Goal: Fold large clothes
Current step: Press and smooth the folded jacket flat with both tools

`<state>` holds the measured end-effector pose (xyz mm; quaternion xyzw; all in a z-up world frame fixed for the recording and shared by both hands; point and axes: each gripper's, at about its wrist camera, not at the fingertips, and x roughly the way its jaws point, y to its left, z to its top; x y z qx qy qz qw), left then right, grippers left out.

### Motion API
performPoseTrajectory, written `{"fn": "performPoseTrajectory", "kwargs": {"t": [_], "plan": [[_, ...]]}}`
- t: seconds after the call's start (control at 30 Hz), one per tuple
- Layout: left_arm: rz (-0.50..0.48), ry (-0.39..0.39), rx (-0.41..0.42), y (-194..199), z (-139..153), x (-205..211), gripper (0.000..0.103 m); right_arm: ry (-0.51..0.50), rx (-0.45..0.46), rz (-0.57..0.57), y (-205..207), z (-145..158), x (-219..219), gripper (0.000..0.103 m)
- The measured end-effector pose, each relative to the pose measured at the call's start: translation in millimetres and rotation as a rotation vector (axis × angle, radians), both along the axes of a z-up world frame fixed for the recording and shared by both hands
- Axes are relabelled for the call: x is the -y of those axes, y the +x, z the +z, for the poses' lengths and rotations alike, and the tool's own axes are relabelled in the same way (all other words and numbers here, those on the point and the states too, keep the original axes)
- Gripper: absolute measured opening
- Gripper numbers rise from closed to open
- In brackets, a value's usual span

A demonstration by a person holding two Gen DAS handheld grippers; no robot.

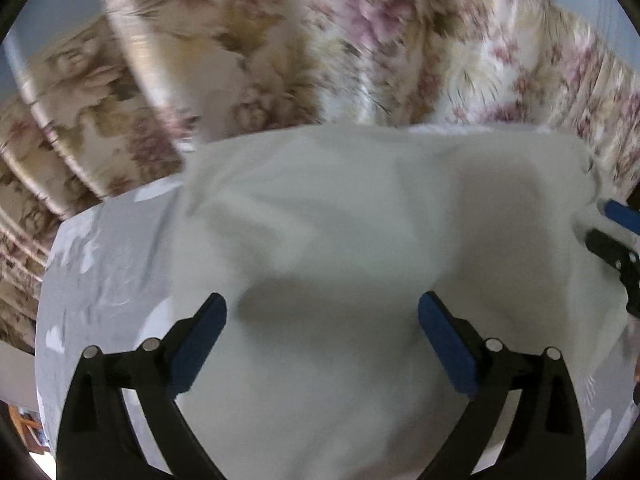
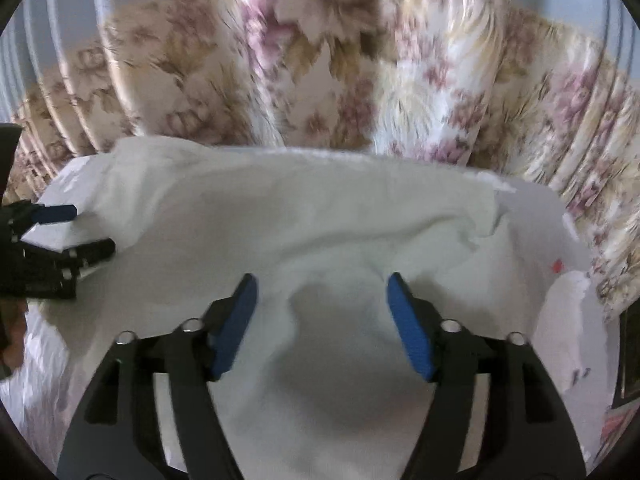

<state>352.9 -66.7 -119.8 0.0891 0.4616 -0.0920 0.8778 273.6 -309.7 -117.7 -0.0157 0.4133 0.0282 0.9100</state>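
A large white garment (image 1: 360,216) lies spread and rumpled on the table, filling the middle of both views (image 2: 320,224). My left gripper (image 1: 322,308) is open and empty, its blue-padded jaws wide apart just above the cloth. My right gripper (image 2: 322,292) is open and empty too, held over a soft fold of the garment. The right gripper also shows at the right edge of the left wrist view (image 1: 612,232). The left gripper shows at the left edge of the right wrist view (image 2: 72,232), by the garment's left end.
The table has a pale grey cover with white prints (image 1: 104,272). Floral curtains (image 1: 280,40) hang close behind the table's far edge (image 2: 400,60). A dark frame (image 2: 630,360) stands at the far right.
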Motion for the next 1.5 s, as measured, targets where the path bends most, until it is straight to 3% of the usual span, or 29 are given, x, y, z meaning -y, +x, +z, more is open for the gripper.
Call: {"fn": "performPoseTrajectory", "kwargs": {"t": [0.17, 0.23, 0.3, 0.37, 0.47, 0.8, 1.17, 1.3, 1.37, 1.43, 1.5], "plan": [[0.071, -0.121, -0.037, -2.5, 3.7, -48.6, 0.097, 0.014, 0.049, 0.013, -23.0, 15.5, -8.9, 0.074], [0.084, -0.123, -0.049, -4.1, -2.7, -57.5, 0.097, 0.044, 0.052, 0.032, -27.0, 14.5, -16.4, 0.074], [0.085, -0.091, -0.049, -6.4, -11.0, -61.3, 0.097, 0.040, 0.025, 0.052, -26.1, 4.8, -24.8, 0.070], [0.084, -0.102, -0.062, -8.5, -19.7, -66.7, 0.097, 0.032, -0.021, 0.050, -22.3, -9.8, -28.3, 0.058], [0.082, -0.159, -0.079, -8.0, -24.3, -74.4, 0.097, 0.029, -0.038, 0.047, -18.8, -24.8, -27.1, 0.057], [0.065, -0.378, -0.182, 8.1, -44.2, -88.5, 0.098, -0.006, -0.038, 0.063, -14.5, -29.3, -33.8, 0.058], [-0.032, -0.388, -0.174, 13.5, -43.9, -51.0, 0.098, 0.005, -0.035, 0.060, -16.6, -28.5, -32.4, 0.058], [-0.061, -0.369, -0.165, 15.4, -43.7, -45.4, 0.077, 0.008, -0.034, 0.062, -17.3, -28.4, -31.7, 0.058], [-0.076, -0.371, -0.165, 16.0, -41.6, -45.8, 0.058, 0.005, -0.032, 0.062, -17.2, -28.5, -32.1, 0.058], [-0.089, -0.372, -0.160, 14.7, -37.1, -47.4, 0.047, 0.005, -0.031, 0.062, -17.6, -28.4, -31.7, 0.059], [-0.100, -0.350, -0.145, 12.3, -31.7, -43.9, 0.041, 0.007, -0.031, 0.061, -17.5, -28.4, -31.3, 0.059]]}}
